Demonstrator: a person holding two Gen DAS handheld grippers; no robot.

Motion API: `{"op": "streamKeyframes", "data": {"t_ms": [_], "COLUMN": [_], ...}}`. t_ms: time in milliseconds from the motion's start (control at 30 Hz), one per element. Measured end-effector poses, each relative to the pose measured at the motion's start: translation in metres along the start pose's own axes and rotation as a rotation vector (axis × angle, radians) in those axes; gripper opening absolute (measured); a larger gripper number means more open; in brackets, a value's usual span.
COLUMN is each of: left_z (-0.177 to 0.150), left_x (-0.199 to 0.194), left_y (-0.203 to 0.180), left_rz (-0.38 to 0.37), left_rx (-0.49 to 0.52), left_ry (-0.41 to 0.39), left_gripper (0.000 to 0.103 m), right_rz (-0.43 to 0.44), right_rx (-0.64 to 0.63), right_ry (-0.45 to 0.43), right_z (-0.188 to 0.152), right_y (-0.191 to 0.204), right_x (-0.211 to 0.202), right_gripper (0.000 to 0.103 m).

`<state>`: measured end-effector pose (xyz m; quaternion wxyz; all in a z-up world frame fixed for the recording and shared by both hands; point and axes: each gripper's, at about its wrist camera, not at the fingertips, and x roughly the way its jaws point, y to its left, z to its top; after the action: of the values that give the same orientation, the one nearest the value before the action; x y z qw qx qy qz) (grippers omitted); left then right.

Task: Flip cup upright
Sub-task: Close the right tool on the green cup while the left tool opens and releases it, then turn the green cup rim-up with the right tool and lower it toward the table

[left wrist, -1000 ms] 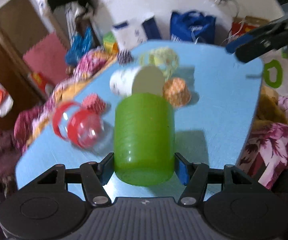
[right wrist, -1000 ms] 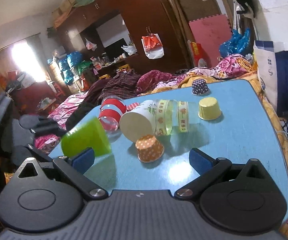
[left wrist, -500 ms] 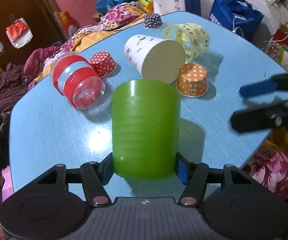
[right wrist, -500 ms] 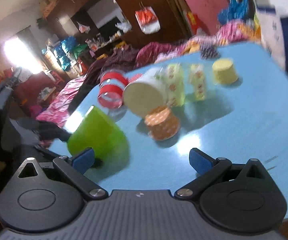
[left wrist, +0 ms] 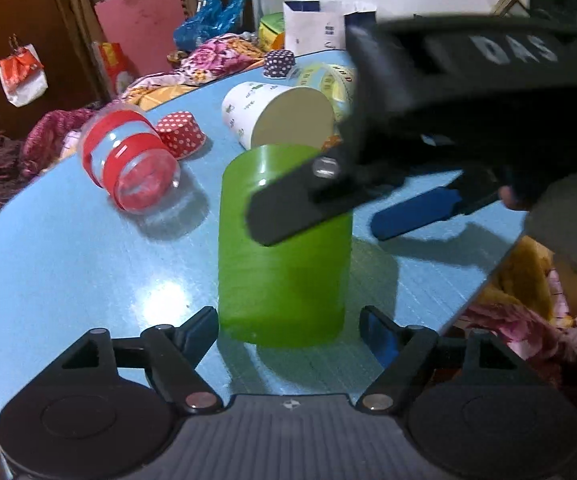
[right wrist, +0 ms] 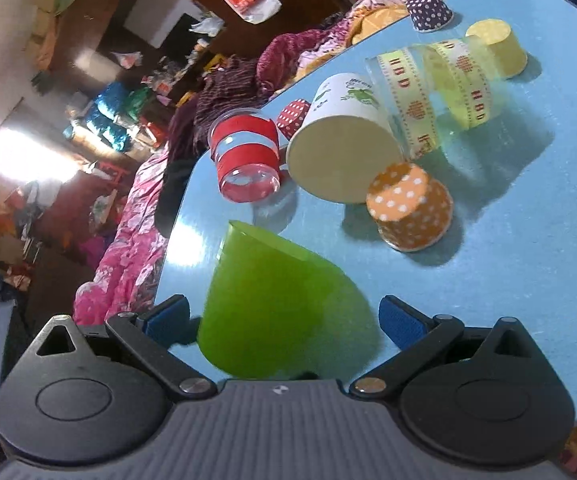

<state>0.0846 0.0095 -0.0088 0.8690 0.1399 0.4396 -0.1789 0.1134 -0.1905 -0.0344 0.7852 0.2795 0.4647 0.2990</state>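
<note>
A green plastic cup (left wrist: 282, 256) stands on the blue table (left wrist: 88, 264) close in front of my left gripper (left wrist: 288, 326), whose jaws are open with small gaps on both sides of the cup. In the right wrist view the green cup (right wrist: 276, 304) sits between the open fingers of my right gripper (right wrist: 284, 320), rim toward the upper left. The right gripper also shows in the left wrist view (left wrist: 368, 196), reaching across the cup's upper part from the right.
Lying on the table behind: a clear cup with red bands (left wrist: 132, 172), a white paper cup (left wrist: 280, 118), a clear cup with yellow bands (right wrist: 436, 92). Small dotted cups, red (left wrist: 180, 136), orange (right wrist: 408, 208), dark (right wrist: 428, 10), and a yellow one (right wrist: 496, 50). Table edge at right (left wrist: 488, 280).
My left gripper has opened and let go of the green cup, which now stands on the table. My right gripper has moved in and straddles the cup.
</note>
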Motion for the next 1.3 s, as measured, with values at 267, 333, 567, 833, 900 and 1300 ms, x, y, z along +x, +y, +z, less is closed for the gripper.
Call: {"op": "streamKeyframes", "data": {"t_ms": [267,333,567,833,900,1300], "left_z": [-0.011,-0.015,-0.03,-0.053,-0.059,-0.099], "left_x": [-0.002,-0.003,-0.008,-0.016,-0.02,-0.06], "left_y": [0.006,0.005,0.012,0.029,0.034,0.067], "left_rz": [-0.066,-0.077,-0.098,-0.17,-0.185,-0.267], "left_rx": [0.02,0.032,0.043,0.004,-0.014,-0.156], "left_ry": [-0.043,-0.053,-0.103,-0.163,-0.176,-0.372], "left_gripper": [0.082,0.083,0.085,0.085,0.085,0.085], "right_rz": [-0.111,-0.151,-0.276,-0.391,-0.417,-0.394], "right_rx": [-0.018,-0.03,-0.13,-0.23,-0.265,-0.501], "right_ry": [0.018,0.028,0.063,0.108,0.116,-0.091], "right_z": [0.006,0.009,0.021,0.024,0.024,-0.01], "right_y": [0.017,0.021,0.044,0.058,0.062,0.088], "right_x": [0.015,0.019,0.031,0.047,0.048,0.018], "right_gripper": [0.091,0.09,0.088,0.078,0.078,0.077]}}
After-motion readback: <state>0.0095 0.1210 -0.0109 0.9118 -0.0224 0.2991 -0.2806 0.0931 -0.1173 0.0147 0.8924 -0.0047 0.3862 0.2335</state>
